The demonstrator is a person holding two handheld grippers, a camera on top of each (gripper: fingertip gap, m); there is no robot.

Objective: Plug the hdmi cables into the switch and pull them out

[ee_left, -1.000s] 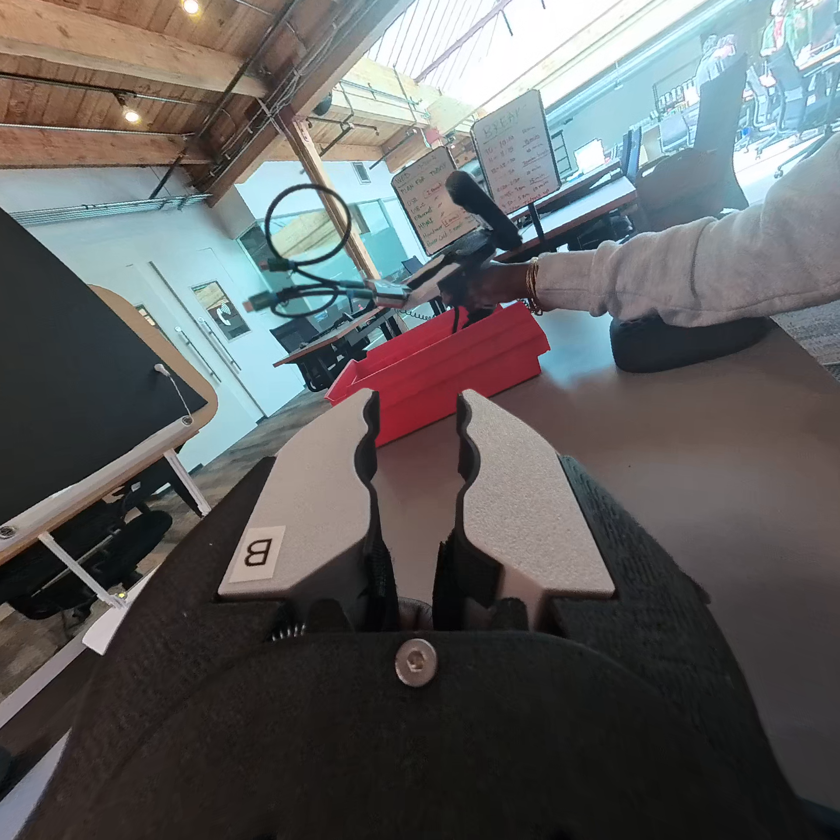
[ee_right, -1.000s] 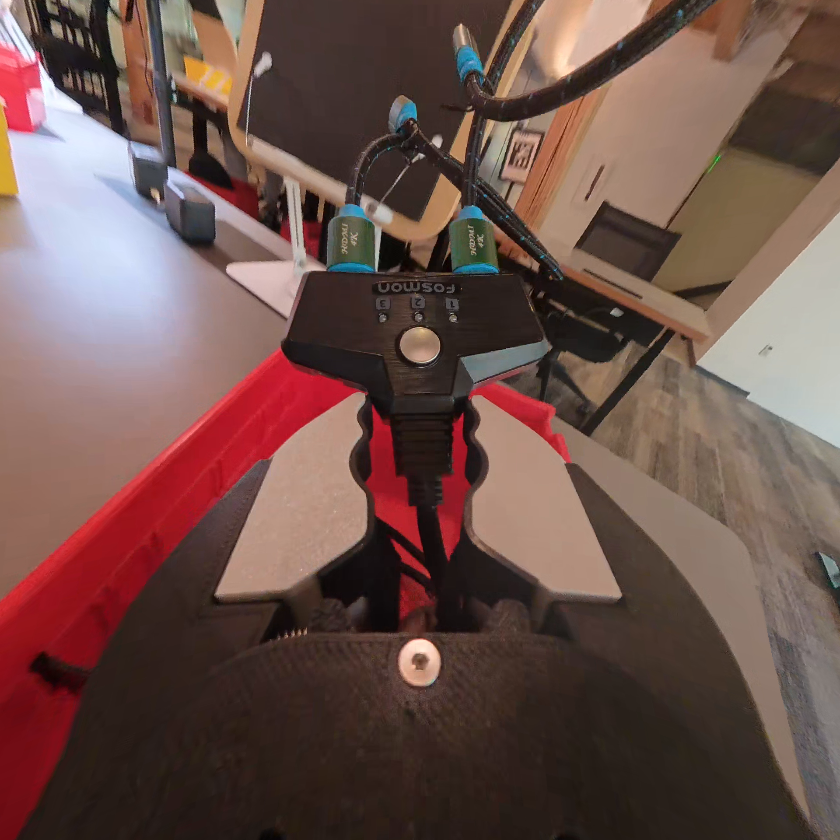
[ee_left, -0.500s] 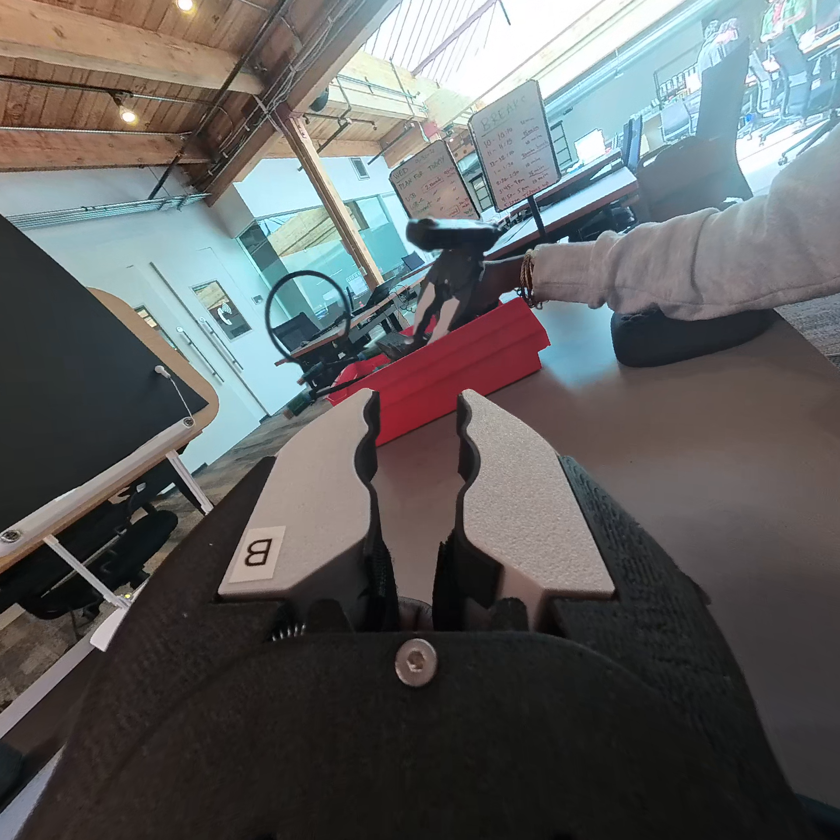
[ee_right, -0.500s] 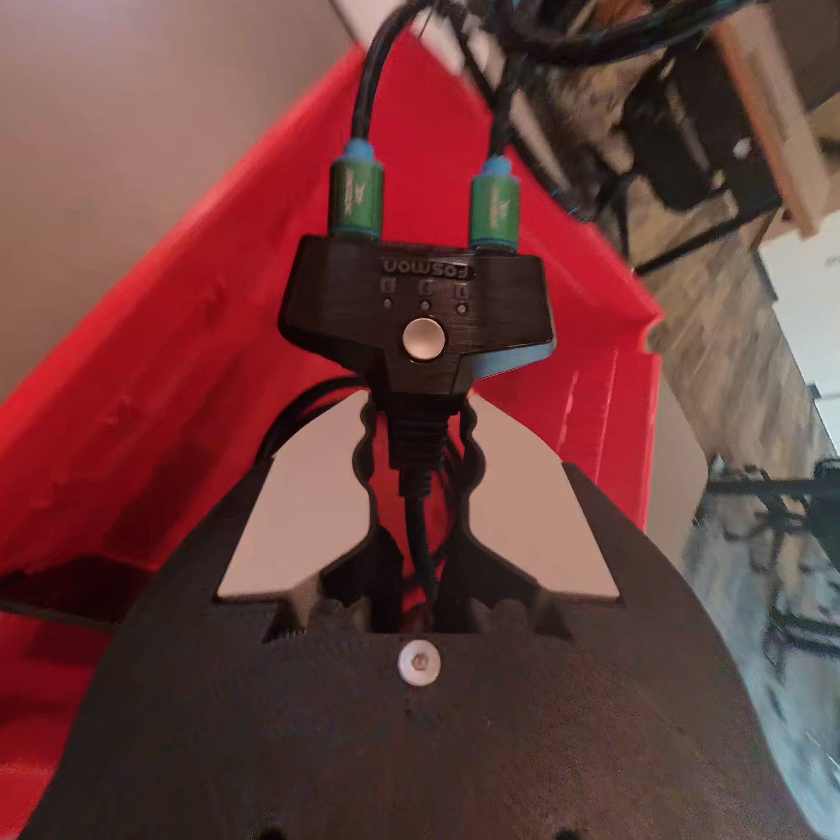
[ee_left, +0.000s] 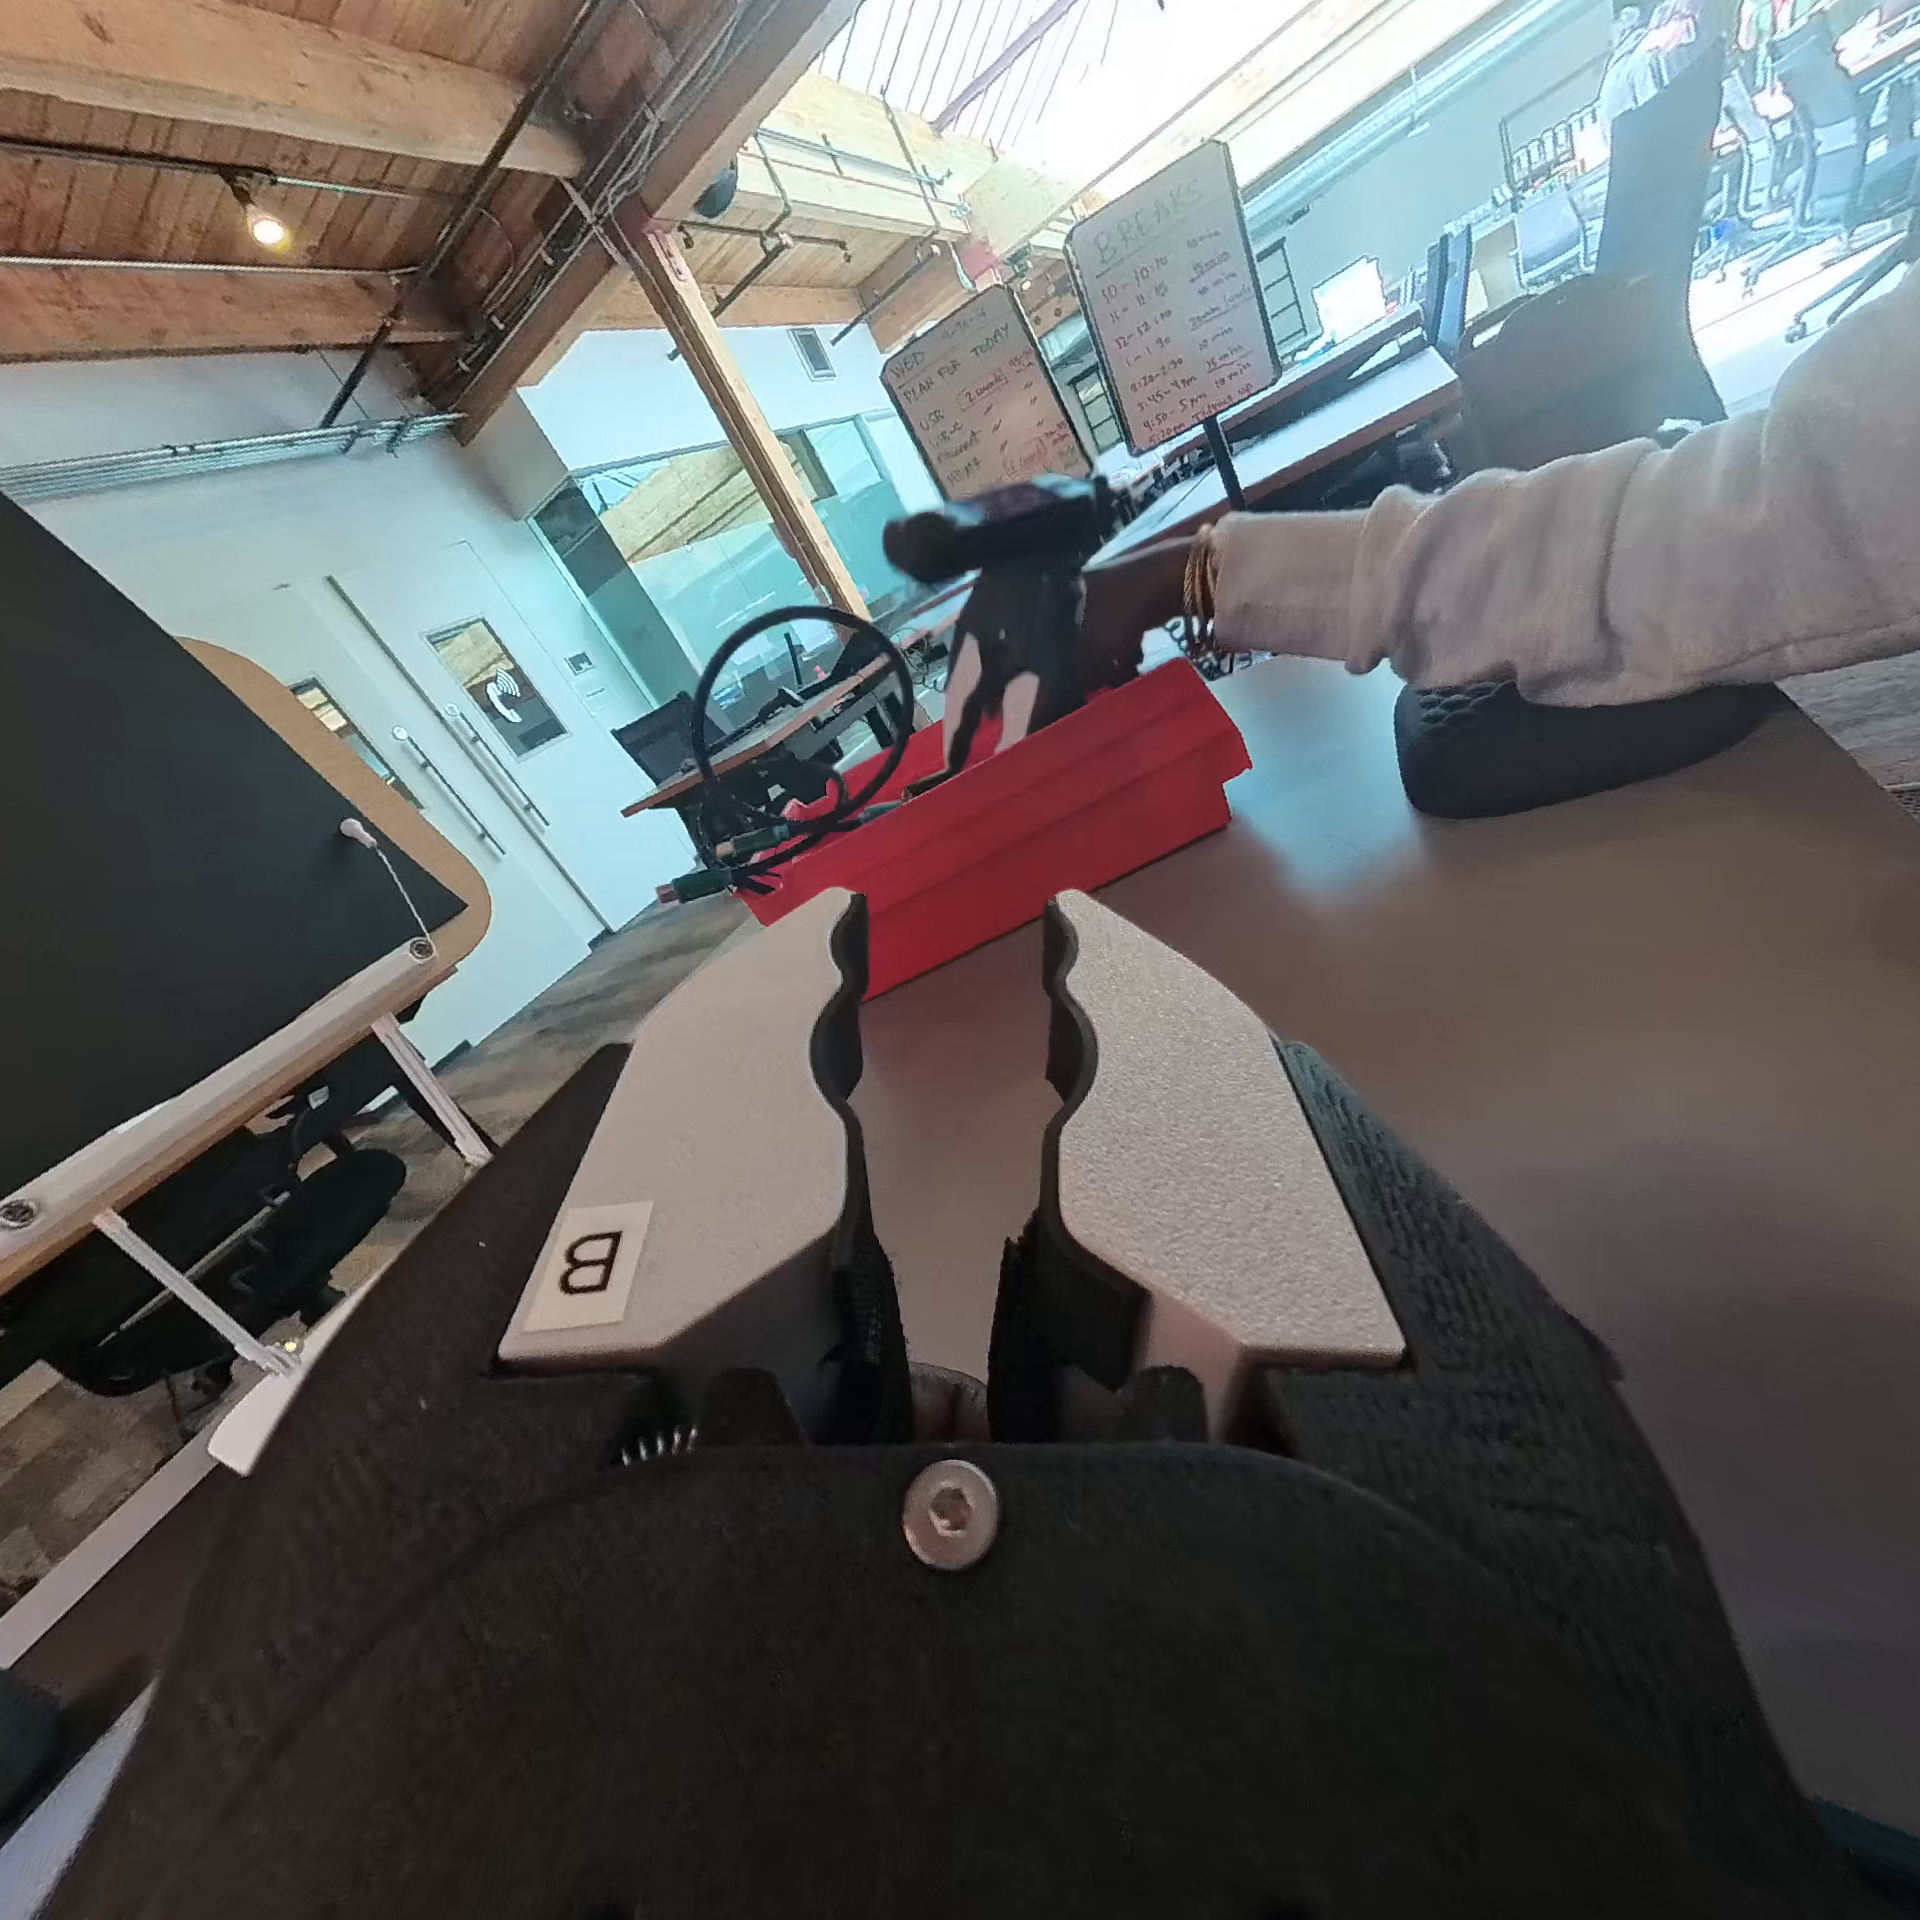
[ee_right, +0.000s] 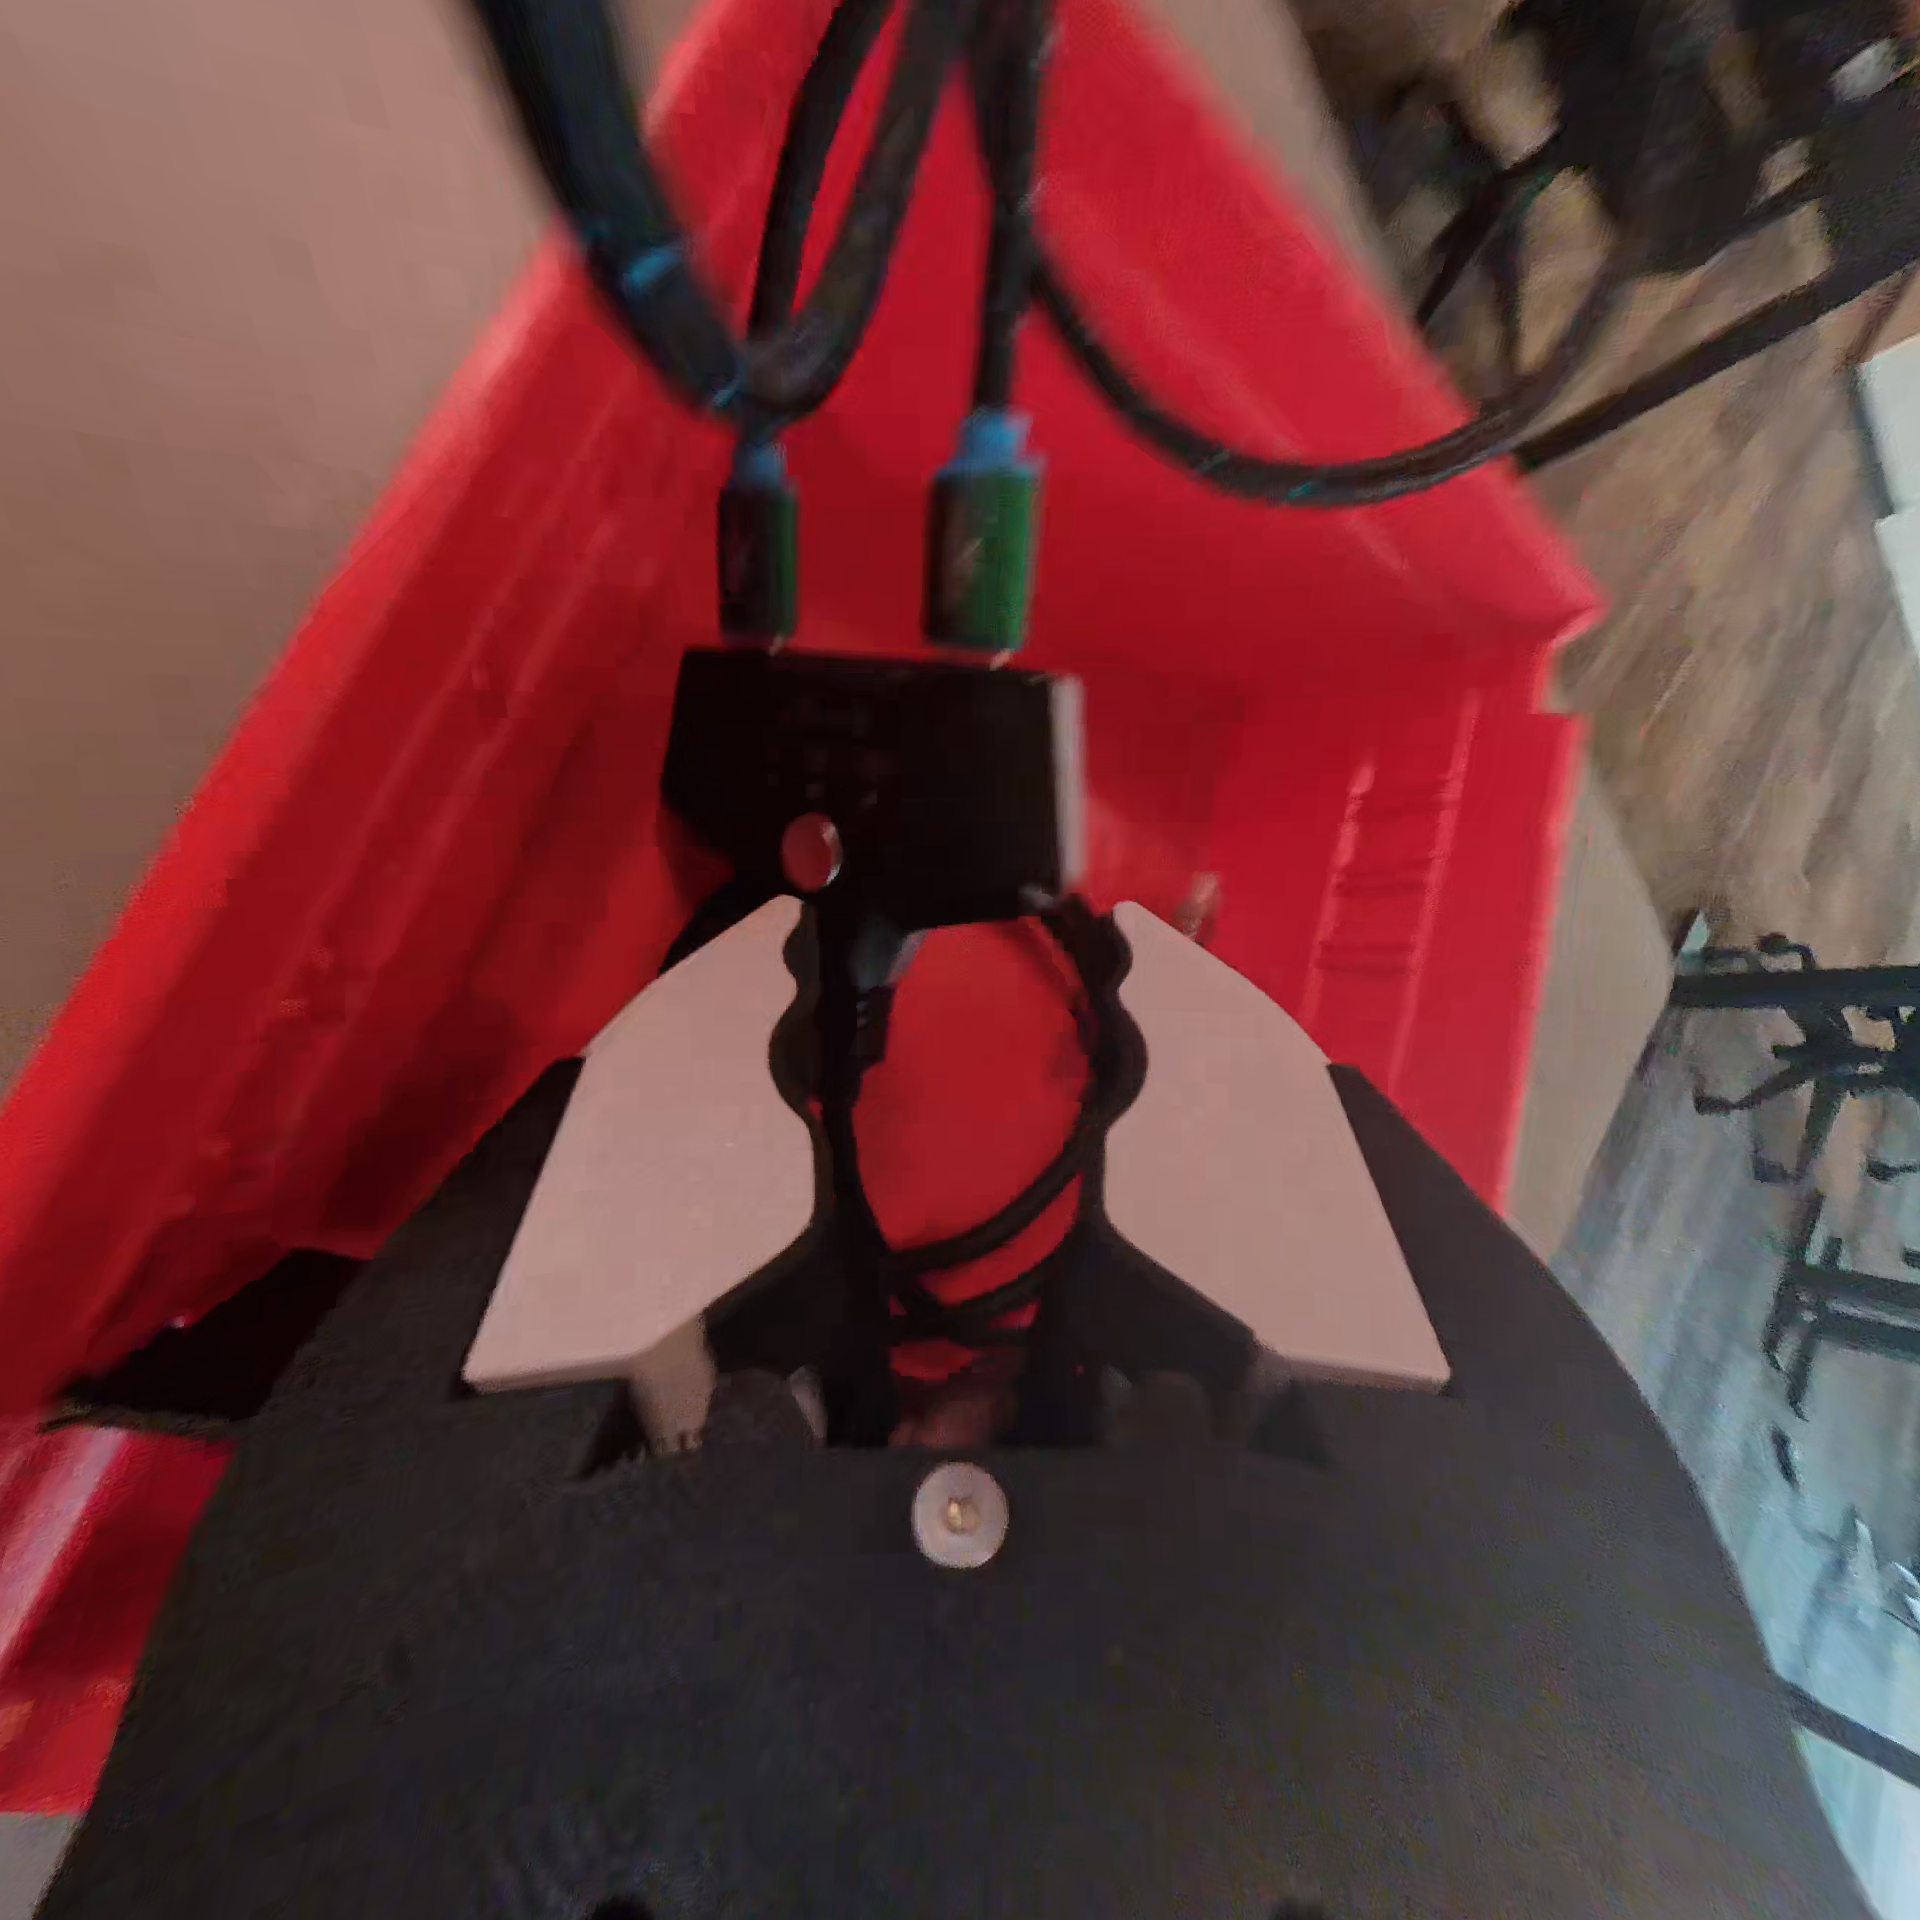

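Note:
The black HDMI switch (ee_right: 883, 758) lies in the red bin (ee_right: 416, 779), just beyond my right gripper (ee_right: 958, 914). That gripper is open and holds nothing. Two cables with green plugs (ee_right: 982, 551) sit in the switch's far ports. The switch's own thin cord (ee_right: 1081, 1039) loops between the spread fingers. The picture is blurred. In the left wrist view my left gripper (ee_left: 951, 935) is open and empty, low over the grey table (ee_left: 1455, 1039). There the right gripper (ee_left: 997, 644) points down into the bin (ee_left: 1039, 810), with a black cable loop (ee_left: 790, 717) beside it.
A person's grey sleeve (ee_left: 1558, 561) reaches over a black pad (ee_left: 1558, 738) on the table. A black panel (ee_left: 156, 810) on a stand is at the left. Whiteboards (ee_left: 1169, 301) and office desks stand behind. The table edge and the floor are past the bin.
My right gripper tipped down into the red bin, opened, and let go of the switch, which now lies in the bin. The cable loop came down with it. My left gripper has not moved.

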